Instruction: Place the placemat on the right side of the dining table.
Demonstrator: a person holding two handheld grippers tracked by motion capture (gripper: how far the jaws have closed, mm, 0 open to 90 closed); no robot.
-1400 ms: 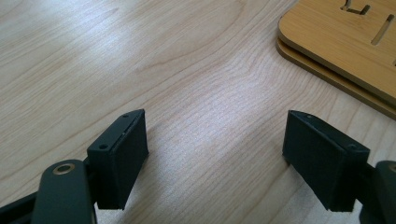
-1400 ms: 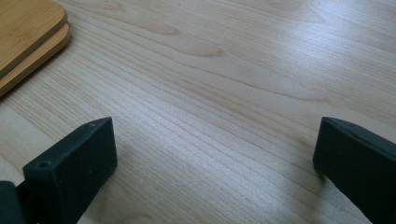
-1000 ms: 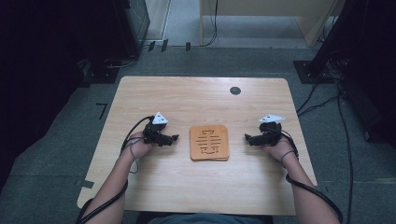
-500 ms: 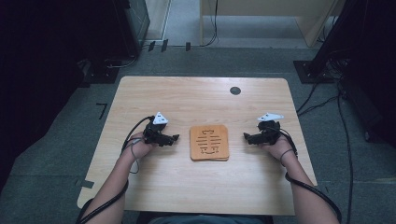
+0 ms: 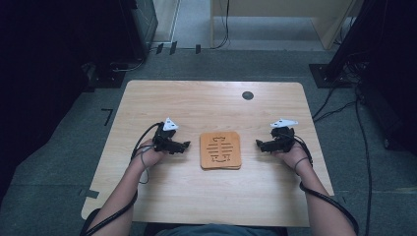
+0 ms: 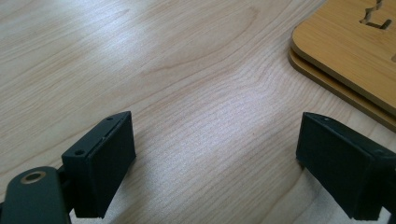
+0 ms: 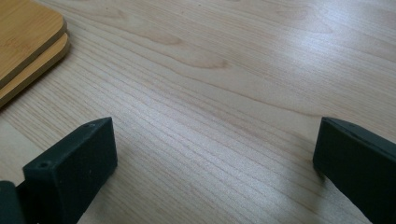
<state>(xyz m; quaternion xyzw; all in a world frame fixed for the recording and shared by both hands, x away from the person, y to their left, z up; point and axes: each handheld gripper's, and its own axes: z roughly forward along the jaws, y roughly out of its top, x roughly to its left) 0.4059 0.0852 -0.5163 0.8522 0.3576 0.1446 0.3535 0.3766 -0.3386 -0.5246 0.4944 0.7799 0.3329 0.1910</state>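
**A:** Where are the wooden boards?

**B:** Two thin stacked wooden boards (image 5: 220,150) lie flat at the middle of the table (image 5: 206,101), the top one cut with slots. The left gripper (image 5: 184,146) rests on the table just to their left, the right gripper (image 5: 259,144) just to their right, both pointing inward.

**A:** Are the tools gripping anything?

**B:** No. Both are released. The left jaws have just been opening, with bare tabletop between them; the right jaws stand wide over bare wood too.
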